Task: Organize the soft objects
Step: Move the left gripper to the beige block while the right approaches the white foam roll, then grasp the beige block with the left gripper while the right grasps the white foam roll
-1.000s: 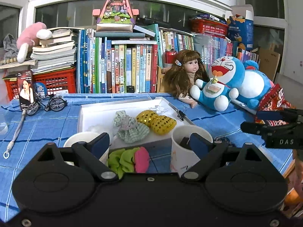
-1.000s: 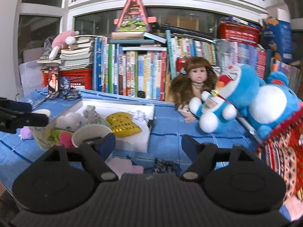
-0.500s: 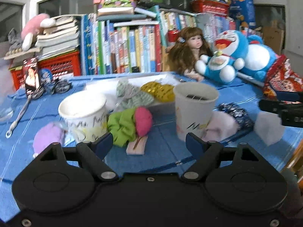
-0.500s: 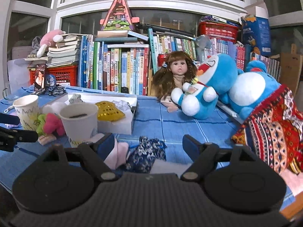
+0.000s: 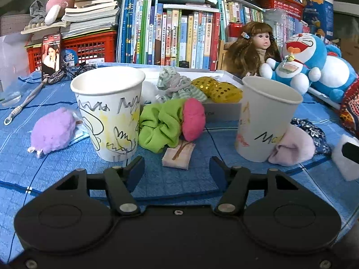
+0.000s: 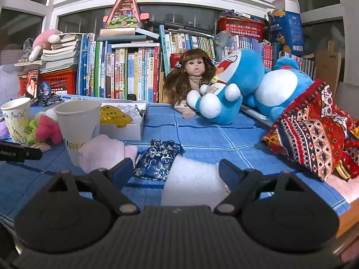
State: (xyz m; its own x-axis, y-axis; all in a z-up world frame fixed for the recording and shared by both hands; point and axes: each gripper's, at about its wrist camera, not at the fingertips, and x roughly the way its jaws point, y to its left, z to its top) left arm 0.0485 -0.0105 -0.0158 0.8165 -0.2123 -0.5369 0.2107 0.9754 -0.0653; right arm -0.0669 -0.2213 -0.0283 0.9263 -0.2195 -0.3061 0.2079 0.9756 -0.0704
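Cups (image 5: 108,114) flank green scrunchie (image 5: 160,129); packet (image 5: 178,154) perhaps touching it.

The left gripper (image 5: 177,169), jaws just narrowing with nothing between them, faces a green scrunchie (image 5: 160,129) at twelve o'clock. Paper cups stand at ten (image 5: 110,114) and two (image 5: 265,121).

2 paper cups stand on the tablecloth (image 5: 20,157): the left cup (image 5: 110,114) and the right cup (image 5: 264,121), with a scrunchie (image 5: 161,127) between them. Behind sits a box (image 5: 224,112) holding a sequined piece (image 5: 215,88). A fluffy ball (image 5: 53,132) lies left of the left cup, a foam block (image 6: 193,181) nearest the right wrist camera.
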